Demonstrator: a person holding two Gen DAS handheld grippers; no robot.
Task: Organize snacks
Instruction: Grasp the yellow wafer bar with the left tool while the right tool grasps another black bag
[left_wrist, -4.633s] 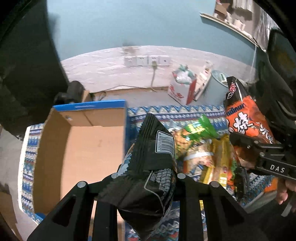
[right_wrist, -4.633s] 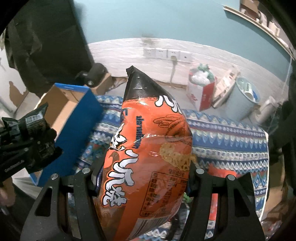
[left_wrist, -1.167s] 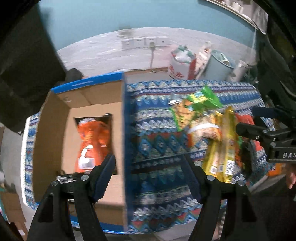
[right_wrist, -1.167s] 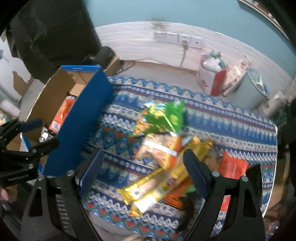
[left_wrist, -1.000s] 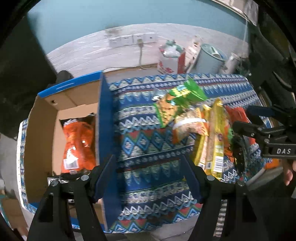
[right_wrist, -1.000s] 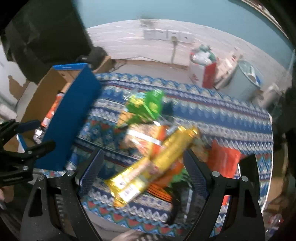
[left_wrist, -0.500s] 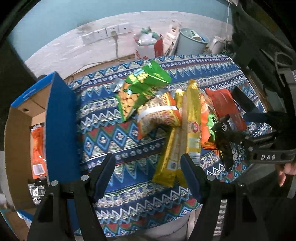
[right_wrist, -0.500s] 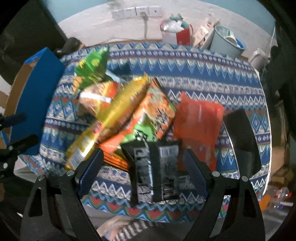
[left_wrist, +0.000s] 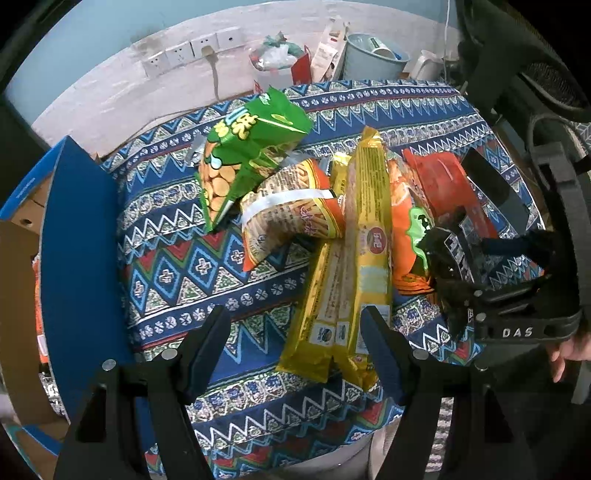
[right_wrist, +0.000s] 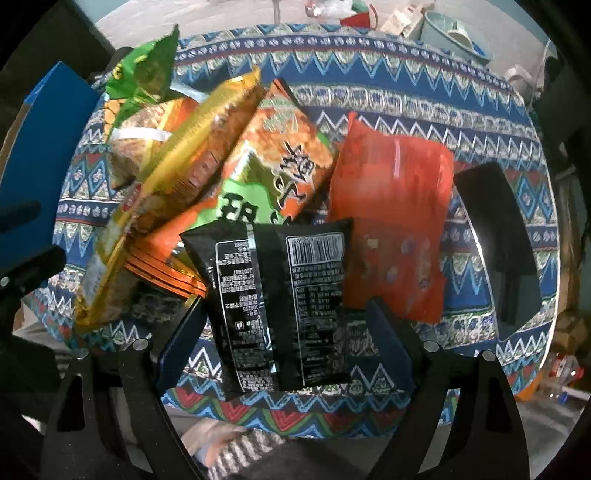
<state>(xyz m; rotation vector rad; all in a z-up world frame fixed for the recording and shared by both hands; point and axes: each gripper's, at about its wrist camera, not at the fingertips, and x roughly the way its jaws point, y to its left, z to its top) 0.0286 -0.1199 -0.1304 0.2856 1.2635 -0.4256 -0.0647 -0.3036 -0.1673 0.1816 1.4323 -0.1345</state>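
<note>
1. Right wrist view: right gripper (right_wrist: 284, 328) spread wide, straddling the black packet (right_wrist: 273, 306) at the near table edge, not yet pinching.
2. Left gripper (left_wrist: 295, 339) gapes empty over the yellow packs (left_wrist: 351, 280).
3. Best to centre before squeezing, avoiding the neighbouring red bag (right_wrist: 391, 229).

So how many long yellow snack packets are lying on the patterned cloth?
2. One long yellow snack packet lies on top, near the pile's middle; a second yellow packet lies against its left side, partly underneath. More may be hidden under the pile.
</note>
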